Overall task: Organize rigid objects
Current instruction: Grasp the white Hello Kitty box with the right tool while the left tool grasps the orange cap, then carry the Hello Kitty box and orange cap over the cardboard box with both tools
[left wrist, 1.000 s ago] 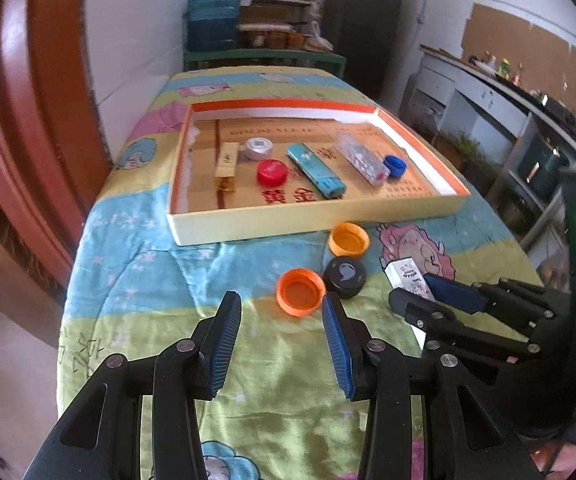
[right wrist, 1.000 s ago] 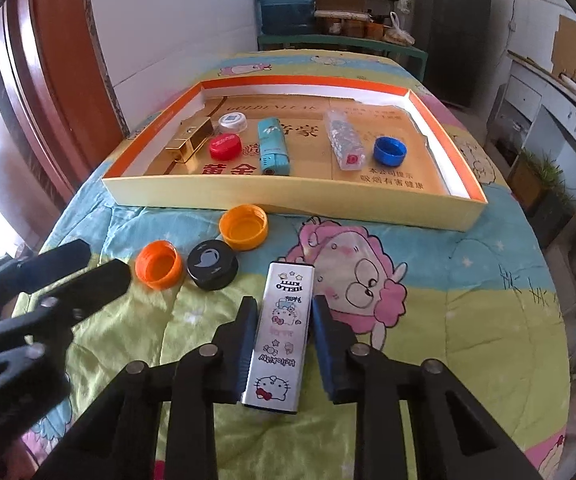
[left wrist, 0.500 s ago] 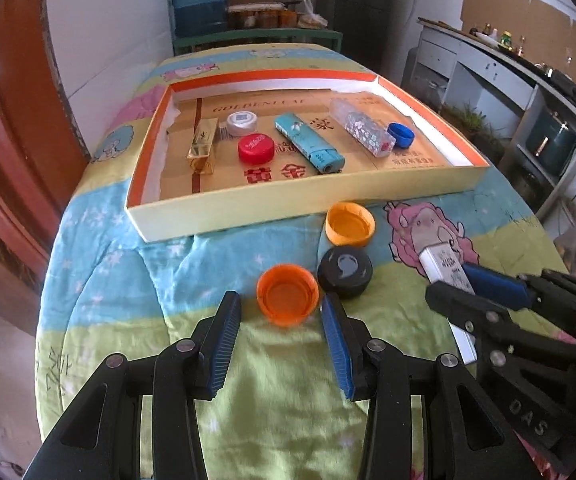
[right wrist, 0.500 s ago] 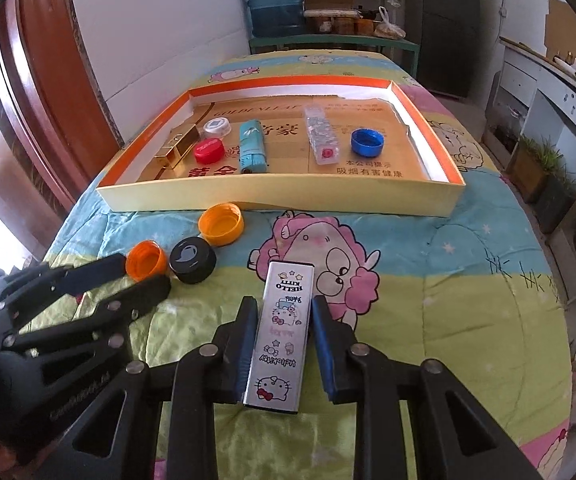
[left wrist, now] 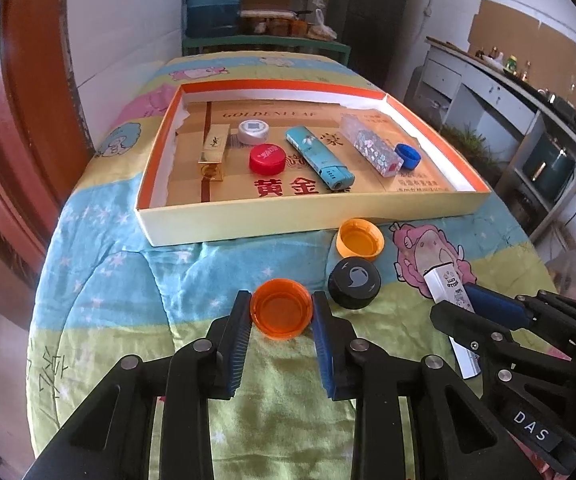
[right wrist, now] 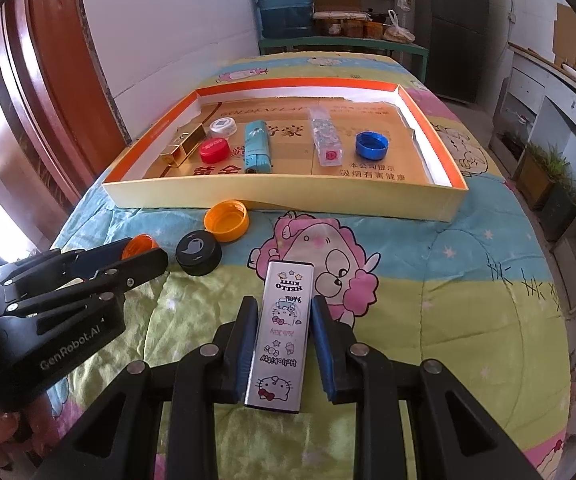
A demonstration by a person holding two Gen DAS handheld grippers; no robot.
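Note:
My left gripper has its blue pads on both sides of an orange cap that lies open side up on the blanket; the pads touch its rim. My right gripper is shut on a silver Hello Kitty lighter. A black cap and a lighter orange cap lie just right of the left gripper. The orange-rimmed cardboard tray holds a gold bar, white, red and blue caps, a teal lighter and a clear patterned lighter.
The table is covered by a cartoon-print blanket. A wooden door frame stands at the left. A cabinet and counter run along the right. A blue water jug stands behind the table.
My left gripper moved forward over the blanket until the orange cap came between its pads, and the jaws narrowed onto it. The right gripper kept its hold on the lighter.

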